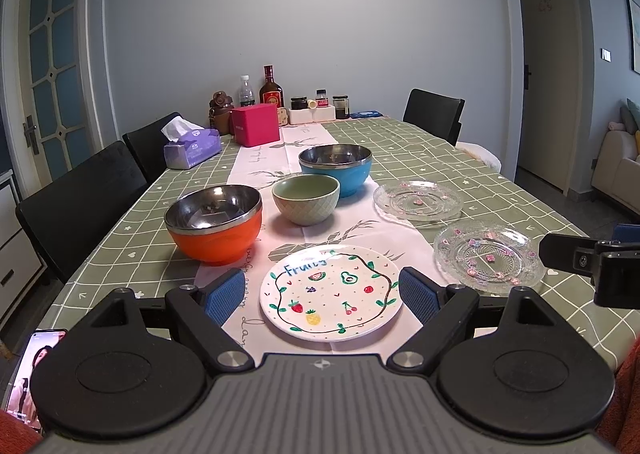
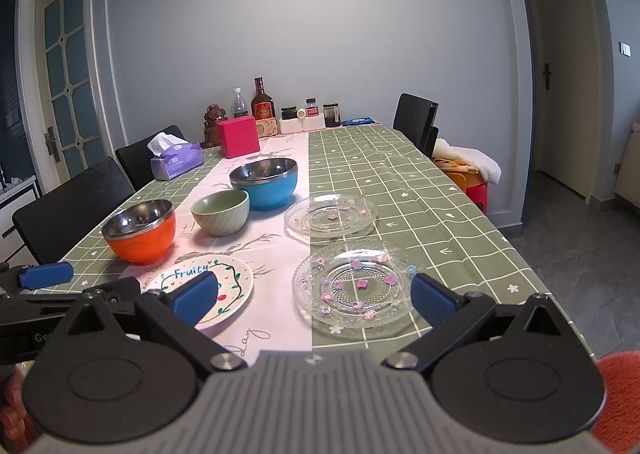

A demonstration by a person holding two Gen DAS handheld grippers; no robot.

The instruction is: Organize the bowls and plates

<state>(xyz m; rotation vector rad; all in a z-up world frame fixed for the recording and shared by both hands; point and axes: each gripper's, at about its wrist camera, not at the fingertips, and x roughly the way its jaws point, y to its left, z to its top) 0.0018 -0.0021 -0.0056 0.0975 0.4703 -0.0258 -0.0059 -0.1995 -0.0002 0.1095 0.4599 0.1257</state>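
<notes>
A white plate painted with fruit [image 1: 331, 292] [image 2: 224, 278] lies near the table's front edge. My left gripper [image 1: 322, 296] hovers open just above it, one blue pad on each side. Two clear glass plates lie to the right, the near one [image 1: 489, 256] [image 2: 354, 282] and the far one [image 1: 418, 199] [image 2: 331, 216]. My right gripper [image 2: 314, 300] is open, its jaws spread wide across the near glass plate. An orange bowl [image 1: 215, 223] [image 2: 141, 229], a green bowl [image 1: 306, 199] [image 2: 221, 211] and a blue bowl [image 1: 336, 168] [image 2: 265, 182] stand further back.
At the table's far end stand a pink box [image 1: 256, 123], a tissue pack [image 1: 192, 147], bottles [image 1: 271, 89] and jars [image 1: 340, 106]. Black chairs [image 1: 80, 202] line the left side and another [image 1: 434, 114] the far right. A phone [image 1: 28, 370] lies at the front left.
</notes>
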